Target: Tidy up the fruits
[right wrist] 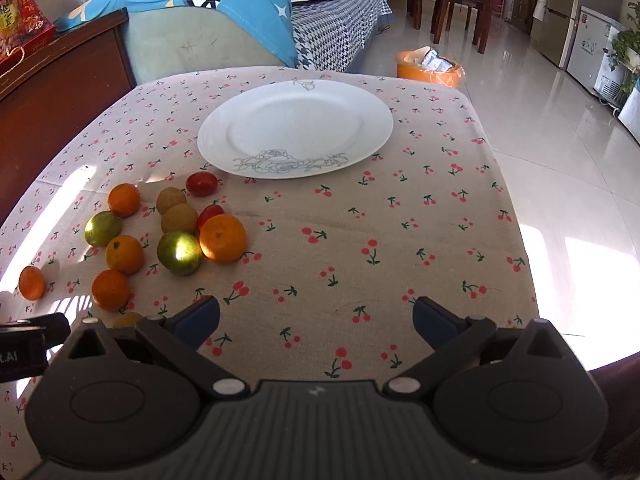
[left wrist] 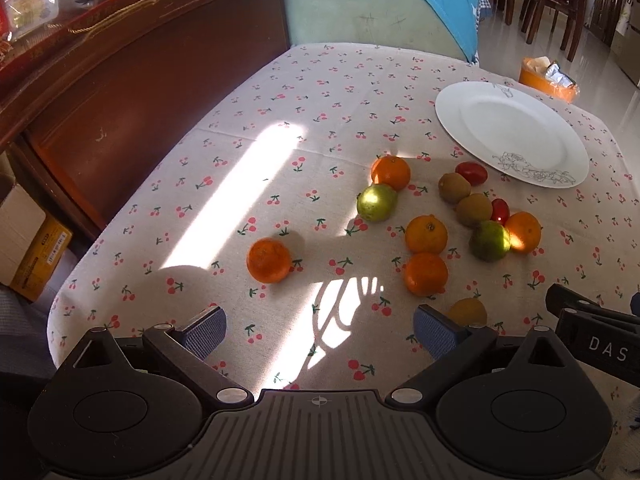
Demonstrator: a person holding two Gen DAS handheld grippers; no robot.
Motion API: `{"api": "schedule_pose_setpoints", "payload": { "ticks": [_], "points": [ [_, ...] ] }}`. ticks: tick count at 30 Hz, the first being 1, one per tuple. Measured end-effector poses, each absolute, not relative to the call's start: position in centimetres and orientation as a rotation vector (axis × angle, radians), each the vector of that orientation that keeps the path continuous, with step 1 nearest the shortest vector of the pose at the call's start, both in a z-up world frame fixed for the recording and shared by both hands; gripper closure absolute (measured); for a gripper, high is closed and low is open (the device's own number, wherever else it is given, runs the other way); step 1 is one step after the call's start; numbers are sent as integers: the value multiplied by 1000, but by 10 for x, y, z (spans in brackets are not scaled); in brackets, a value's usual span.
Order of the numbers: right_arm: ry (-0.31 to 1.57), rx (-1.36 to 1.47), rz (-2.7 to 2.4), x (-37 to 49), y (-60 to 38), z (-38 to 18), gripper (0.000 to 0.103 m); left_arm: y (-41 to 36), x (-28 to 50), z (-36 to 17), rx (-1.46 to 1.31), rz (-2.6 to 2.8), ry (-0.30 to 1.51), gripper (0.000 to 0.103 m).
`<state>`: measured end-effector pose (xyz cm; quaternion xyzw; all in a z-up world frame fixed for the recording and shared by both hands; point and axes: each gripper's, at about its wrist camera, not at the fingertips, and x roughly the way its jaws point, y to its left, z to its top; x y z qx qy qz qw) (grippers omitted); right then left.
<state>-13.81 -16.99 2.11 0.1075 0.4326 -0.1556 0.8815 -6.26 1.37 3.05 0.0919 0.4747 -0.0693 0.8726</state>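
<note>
Nothing is loaded yet: the white plate (right wrist: 295, 132) is seen bare on the cherry-print tablecloth (right wrist: 400, 232), its rose drawing facing the grippers, and not one fruit is found on it. All the fruit is left loose on the cloth, to the near left of the plate.

The left gripper (left wrist: 320, 326) is held low over the near edge of the table, jaws spread wide with nothing between them. The right gripper (right wrist: 316, 320) is likewise held released and empty, aimed at bare cloth below the plate.

The spread is counted from the left view: a lone orange (left wrist: 269, 260) is set apart from the rest on the left; two oranges (left wrist: 426, 254) are stacked close together in the middle, another orange (left wrist: 391, 172) is seen touching a green fruit (left wrist: 377, 202) farther back. Nearest the plate, two kiwis (left wrist: 464, 198) are clustered with two small red tomatoes (left wrist: 471, 173), a second green fruit (left wrist: 489, 240) and one more orange (left wrist: 524, 232). One yellowish fruit (left wrist: 467, 312) is half hidden behind the left gripper's right finger; its kind cannot be told.

So the task is judged to be at its very start: every piece is left to be carried, and no sorting by kind is visible so far.
</note>
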Motion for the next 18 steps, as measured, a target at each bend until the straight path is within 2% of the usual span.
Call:
{"api": "schedule_pose_setpoints", "payload": {
  "ticks": [18],
  "points": [
    [984,255,-379,-147,-146,31,1,23,-61,39,195,-145,978,3]
  ]
}}
